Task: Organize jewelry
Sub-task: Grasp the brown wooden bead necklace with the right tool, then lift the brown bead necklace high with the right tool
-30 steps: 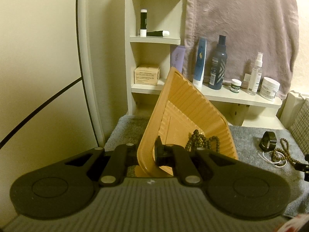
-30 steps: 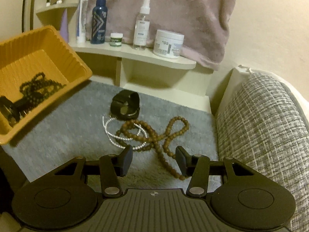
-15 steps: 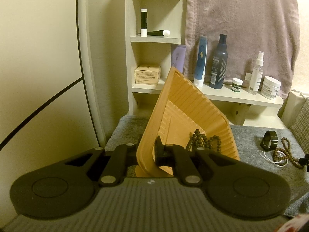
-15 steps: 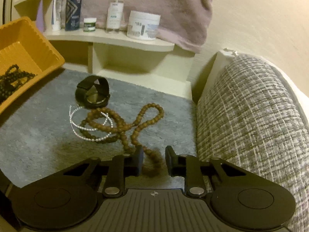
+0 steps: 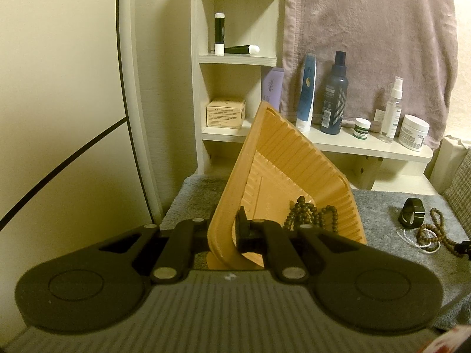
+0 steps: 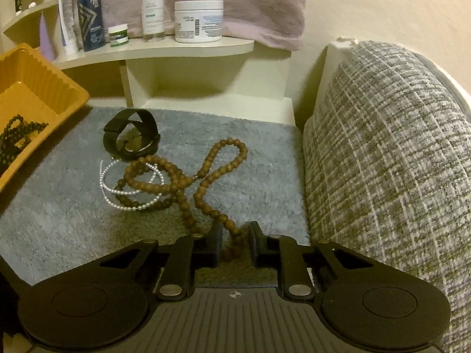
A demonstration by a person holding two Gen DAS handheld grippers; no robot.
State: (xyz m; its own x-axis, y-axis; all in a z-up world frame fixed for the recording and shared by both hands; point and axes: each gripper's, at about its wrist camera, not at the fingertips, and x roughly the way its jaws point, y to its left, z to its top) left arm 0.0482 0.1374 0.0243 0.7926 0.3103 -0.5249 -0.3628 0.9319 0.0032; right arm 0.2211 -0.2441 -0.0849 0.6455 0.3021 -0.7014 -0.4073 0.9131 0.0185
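Three jewelry pieces on mat: brown beads [image 6: 188, 182], pearl bracelet [image 6: 129, 189], watch [image 6: 131, 138].

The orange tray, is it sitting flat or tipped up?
Tipped up: the left gripper pinches the orange tray by its rim, and the dark beads have gathered at its low side.

**Warm, dim light and heavy fisheye bend**

Both views carry a yellowish indoor cast. The shelf [image 6: 153, 48] throws a dark shadow into the recess beneath. Straight edges bow toward the borders, and the corners fall black. The grey mat [image 6: 59, 220] looks soft and slightly smeared; fine detail is grainy throughout.
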